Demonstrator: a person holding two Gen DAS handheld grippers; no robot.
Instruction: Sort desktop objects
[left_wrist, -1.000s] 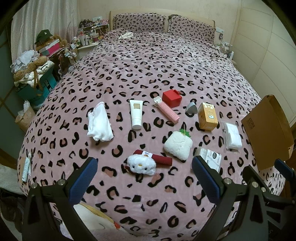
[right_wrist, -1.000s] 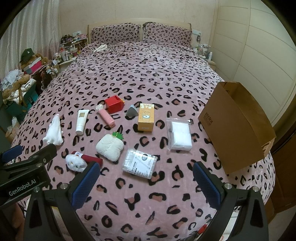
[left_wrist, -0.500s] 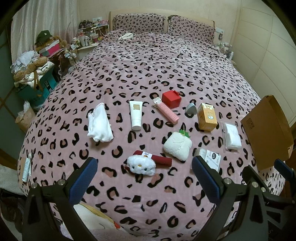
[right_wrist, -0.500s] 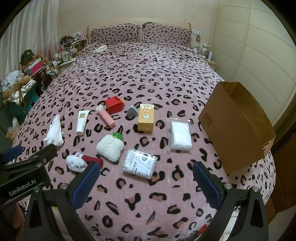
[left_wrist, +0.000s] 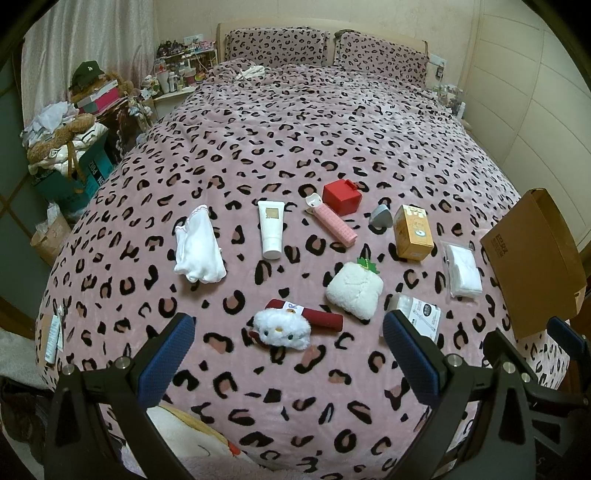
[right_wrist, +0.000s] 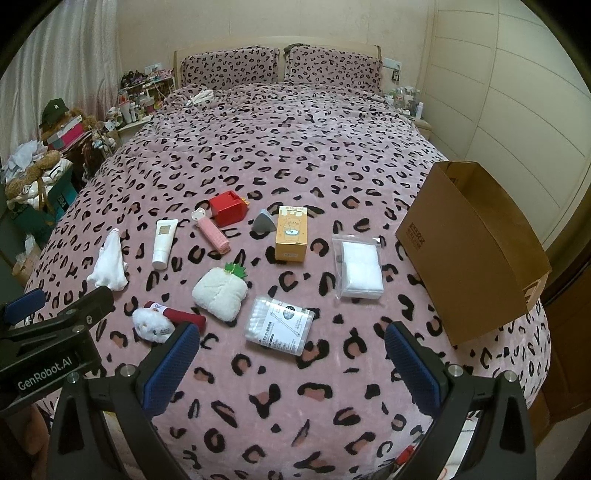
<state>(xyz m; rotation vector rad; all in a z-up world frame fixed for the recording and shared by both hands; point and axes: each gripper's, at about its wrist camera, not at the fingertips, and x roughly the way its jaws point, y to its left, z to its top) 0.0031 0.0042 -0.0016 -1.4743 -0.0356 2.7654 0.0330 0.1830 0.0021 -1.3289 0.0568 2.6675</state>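
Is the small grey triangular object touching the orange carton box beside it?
Apart. In the right wrist view, a strip of pink blanket shows between the grey triangular object and the orange carton box.

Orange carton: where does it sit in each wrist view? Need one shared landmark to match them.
Left wrist: orange carton lies right of centre, just right of the grey wedge, left of the bag of white pads.
Right wrist: orange carton lies near centre, with the same grey wedge on its left.
Shared landmark: open cardboard box at the bed's right edge.
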